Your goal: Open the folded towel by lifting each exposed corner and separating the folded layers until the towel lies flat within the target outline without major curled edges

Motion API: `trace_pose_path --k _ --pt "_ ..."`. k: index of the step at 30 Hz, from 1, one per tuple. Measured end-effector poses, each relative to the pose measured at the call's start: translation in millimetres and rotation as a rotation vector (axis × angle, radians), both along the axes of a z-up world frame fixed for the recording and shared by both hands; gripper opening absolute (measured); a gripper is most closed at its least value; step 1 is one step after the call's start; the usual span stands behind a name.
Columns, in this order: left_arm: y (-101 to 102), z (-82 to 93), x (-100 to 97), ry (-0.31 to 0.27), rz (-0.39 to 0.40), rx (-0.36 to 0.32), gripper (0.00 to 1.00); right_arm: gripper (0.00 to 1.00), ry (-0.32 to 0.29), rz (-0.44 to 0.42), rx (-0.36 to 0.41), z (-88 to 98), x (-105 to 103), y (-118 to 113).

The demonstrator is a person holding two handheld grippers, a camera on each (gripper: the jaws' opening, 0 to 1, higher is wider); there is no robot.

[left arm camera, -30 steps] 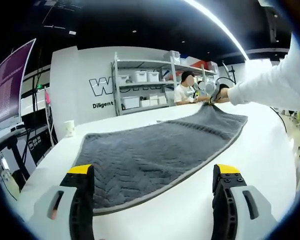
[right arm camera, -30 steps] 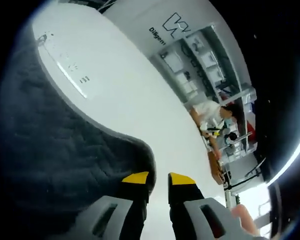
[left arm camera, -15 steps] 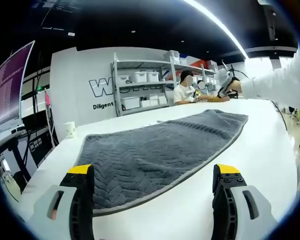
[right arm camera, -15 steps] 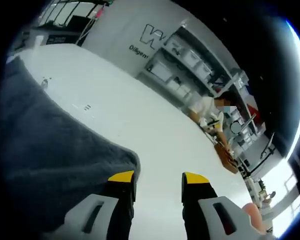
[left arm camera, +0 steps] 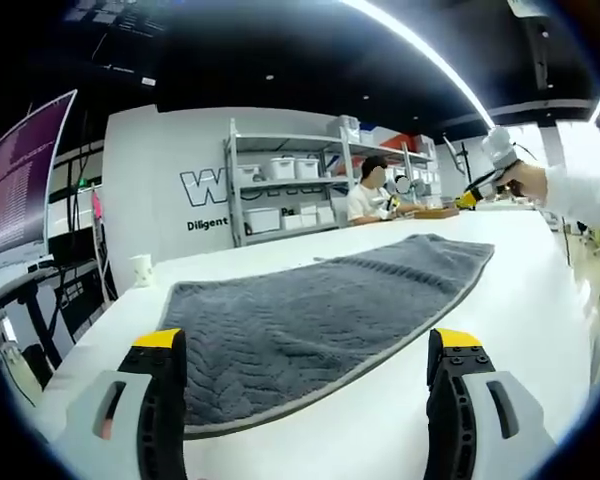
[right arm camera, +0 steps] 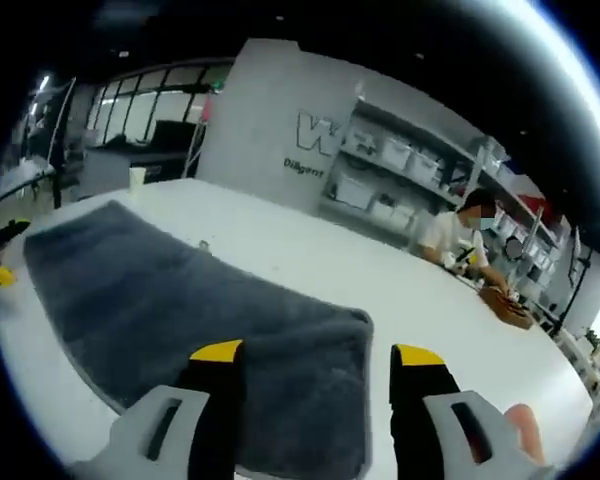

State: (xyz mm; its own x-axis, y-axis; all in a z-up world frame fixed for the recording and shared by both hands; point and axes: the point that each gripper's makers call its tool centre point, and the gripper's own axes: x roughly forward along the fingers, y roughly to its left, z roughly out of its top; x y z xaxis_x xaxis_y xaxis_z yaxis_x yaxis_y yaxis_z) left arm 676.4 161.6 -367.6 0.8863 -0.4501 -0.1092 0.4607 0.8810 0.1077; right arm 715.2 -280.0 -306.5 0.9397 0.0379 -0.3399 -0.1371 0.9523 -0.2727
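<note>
The left gripper [left arm camera: 305,345] has its jaws wide apart with nothing between them, low over the table [left arm camera: 540,290]. The grey towel [left arm camera: 310,315] lies spread flat from between the jaws toward 1 o'clock. The right gripper [right arm camera: 318,352] hovers, jaws wide and holding nothing, over the towel's near end. A seated person [right arm camera: 458,235] is at 1 o'clock, shelves [left arm camera: 280,180] at 12.
</note>
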Motion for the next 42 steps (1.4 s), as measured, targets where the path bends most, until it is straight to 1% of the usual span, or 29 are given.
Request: trace_pose_path --k 2,4,7,8,10,12,14,15,16,19,21,23,25,26,28,31,32,35,38,41,42 --pt "0.1 -0.5 0.5 0.005 -0.001 -0.008 0.99 0.68 -0.020 0.022 0.045 -4.7 -11.3 14.0" --pt "-0.3 -2.8 1.3 0.018 -0.004 -0.013 0.99 0.72 -0.022 0.038 0.105 -13.0 -24.0 27.3" --pt "-3.1 -9.5 2.6 0.052 -0.018 -0.021 0.99 0.82 -0.061 0.029 0.217 -20.3 -44.5 43.0" --pt "-3.5 -10.7 2.9 0.061 -0.021 -0.021 0.99 0.87 -0.071 0.026 0.244 -22.7 -49.4 45.6" --pt "-3.5 -10.9 2.7 0.062 -0.022 -0.021 0.99 0.92 -0.084 0.009 0.284 -28.0 -58.1 46.7" --pt "-2.8 -11.5 2.3 0.064 -0.020 -0.022 0.99 0.96 -0.063 0.012 0.267 -33.9 -64.4 50.1" --pt "-1.7 -11.8 2.3 0.066 -0.015 -0.025 0.99 0.99 -0.085 0.014 0.242 -30.3 -69.1 49.6" --pt "-0.6 -11.9 3.0 0.066 -0.010 -0.026 0.99 0.99 -0.088 0.018 0.234 -29.4 -70.6 50.3" --pt "1.5 -12.4 4.1 0.068 -0.001 -0.024 0.99 0.99 -0.097 0.030 0.210 -27.3 -73.1 50.3" --pt "4.7 -12.8 5.7 0.068 0.014 -0.021 0.99 0.99 -0.108 0.036 0.196 -22.9 -80.1 49.5" --pt "6.6 -12.2 7.0 0.065 0.021 -0.027 0.99 0.99 -0.115 0.038 0.199 -20.0 -84.7 45.7" --pt "9.8 -13.0 8.9 0.071 0.031 -0.034 0.99 0.99 -0.114 0.031 0.231 -20.0 -88.3 39.0" --pt "13.3 -14.1 10.4 0.080 0.043 -0.046 0.99 0.99 -0.071 0.029 0.252 -25.3 -90.5 32.4" --pt "14.2 -13.9 10.4 0.082 0.046 -0.053 0.99 0.99 -0.074 0.024 0.263 -24.2 -90.6 26.9" --pt "15.4 -13.0 9.8 0.079 0.051 -0.064 0.99 0.99 -0.087 -0.009 0.287 -24.5 -90.9 16.0" --pt "16.9 -12.5 10.0 0.078 0.057 -0.070 0.99 0.99 -0.072 -0.046 0.290 -31.2 -89.8 -1.7" --pt "17.5 -12.5 10.2 0.078 0.059 -0.069 0.99 0.99 -0.065 -0.060 0.307 -34.3 -90.0 -8.3" --pt "18.9 -11.6 9.5 0.069 0.069 -0.059 0.99 0.99 -0.065 -0.068 0.341 -36.2 -91.7 -15.3" --pt "19.4 -11.7 9.7 0.068 0.071 -0.054 0.99 0.99 -0.068 -0.080 0.351 -37.0 -90.9 -21.8" --pt "18.3 -11.9 9.6 0.068 0.066 -0.051 0.99 0.99 -0.051 -0.095 0.368 -45.9 -89.9 -27.4" --pt "18.0 -11.9 9.6 0.067 0.065 -0.048 0.99 0.99 -0.037 -0.101 0.387 -50.2 -88.1 -30.8"
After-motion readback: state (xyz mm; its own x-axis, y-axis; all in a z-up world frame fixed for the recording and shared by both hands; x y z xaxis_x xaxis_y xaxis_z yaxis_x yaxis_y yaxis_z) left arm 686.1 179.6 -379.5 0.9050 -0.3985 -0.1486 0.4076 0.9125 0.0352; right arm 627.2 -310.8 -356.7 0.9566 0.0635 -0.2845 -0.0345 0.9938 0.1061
